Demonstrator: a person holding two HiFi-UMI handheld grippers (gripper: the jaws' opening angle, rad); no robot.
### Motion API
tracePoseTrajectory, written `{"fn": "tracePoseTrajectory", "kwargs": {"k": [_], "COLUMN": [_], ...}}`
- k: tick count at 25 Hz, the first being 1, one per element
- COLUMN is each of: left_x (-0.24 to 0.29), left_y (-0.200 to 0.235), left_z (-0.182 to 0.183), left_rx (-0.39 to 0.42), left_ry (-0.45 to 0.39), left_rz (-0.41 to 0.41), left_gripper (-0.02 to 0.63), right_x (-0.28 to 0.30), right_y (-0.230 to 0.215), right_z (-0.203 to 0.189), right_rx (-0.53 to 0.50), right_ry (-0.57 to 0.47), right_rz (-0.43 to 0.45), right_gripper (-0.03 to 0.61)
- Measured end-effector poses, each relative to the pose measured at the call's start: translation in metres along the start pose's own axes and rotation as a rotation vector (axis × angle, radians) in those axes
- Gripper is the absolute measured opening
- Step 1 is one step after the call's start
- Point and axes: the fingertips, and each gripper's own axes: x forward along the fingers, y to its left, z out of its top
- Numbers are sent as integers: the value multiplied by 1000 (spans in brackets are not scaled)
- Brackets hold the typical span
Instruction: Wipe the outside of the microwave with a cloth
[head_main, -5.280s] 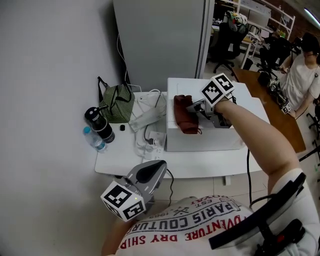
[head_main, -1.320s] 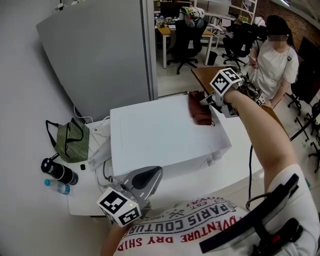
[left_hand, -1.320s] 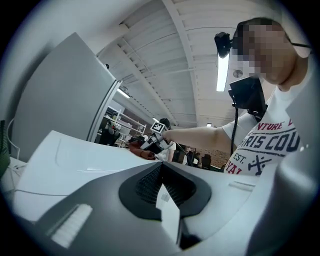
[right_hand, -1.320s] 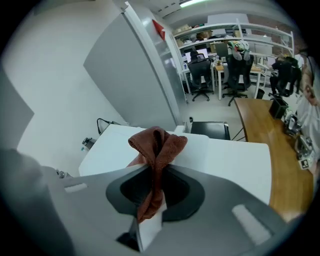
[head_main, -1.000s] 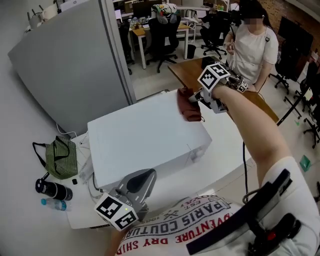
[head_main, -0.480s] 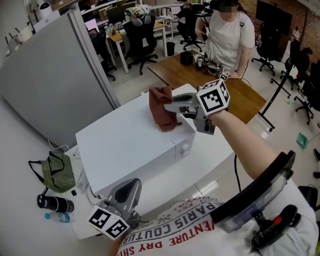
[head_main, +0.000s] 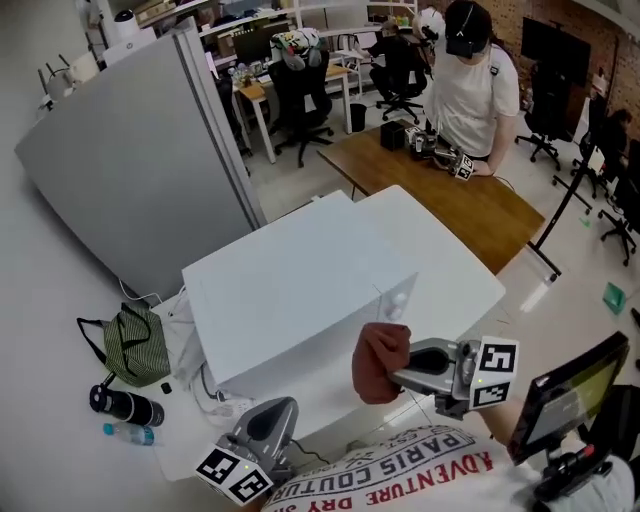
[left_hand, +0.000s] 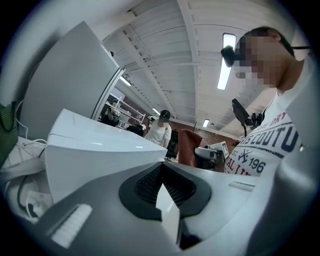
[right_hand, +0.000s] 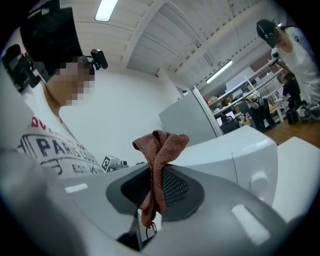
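The white microwave (head_main: 290, 285) sits in the middle of the head view on a white table (head_main: 455, 275), with its front face turned toward the lower right of the frame and a round knob (head_main: 398, 301) near its front corner. The right gripper (head_main: 402, 372) is at the lower right, below that corner, with its marker cube (head_main: 492, 371) facing up. Its jaws are clamped on a reddish-brown cloth (head_main: 380, 360), which bunches out past the tips and hangs just in front of the microwave's lower front edge; whether it touches the microwave cannot be told. In the right gripper view the cloth (right_hand: 160, 150) is pinched between the two jaws of the right gripper (right_hand: 154, 197), standing up in a folded peak with a tail hanging down toward the camera, and the microwave (right_hand: 235, 150) with its knob (right_hand: 257, 180) fills the right of the frame. The left gripper (head_main: 270, 422) is at the bottom of the head view, left of centre, close to the person's printed shirt (head_main: 400, 475) and well apart from the cloth. In the left gripper view the jaws of the left gripper (left_hand: 161, 189) are pressed together with nothing between them, and the microwave (left_hand: 95, 150) lies beyond them on the left. A green striped bag (head_main: 132, 345), a black flask (head_main: 125, 405) and a small water bottle (head_main: 126, 432) lie at the table's left end. A grey partition (head_main: 130, 170) stands at the upper left, and a person in a white shirt (head_main: 475, 85) stands at a wooden desk (head_main: 450, 195) at the upper right.
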Motion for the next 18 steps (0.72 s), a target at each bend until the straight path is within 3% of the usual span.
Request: {"fn": "tracePoseTrajectory", "kwargs": {"k": [4, 8, 18], "left_x": [-14, -5, 22], "left_y": [-18, -54, -166], "left_z": [-24, -46, -42], "left_rx": [-31, -56, 99], "left_ry": [2, 10, -10], "left_rz": [48, 85, 83], "left_gripper": [6, 6, 6], "right_x": [-17, -44, -132], "right_y": [6, 21, 55], "right_z": [-43, -53, -39], "right_rx": [57, 14, -100], "right_ry": [56, 50, -12], "right_rz": [-6, 10, 20], "right_gripper": [41, 40, 40]}}
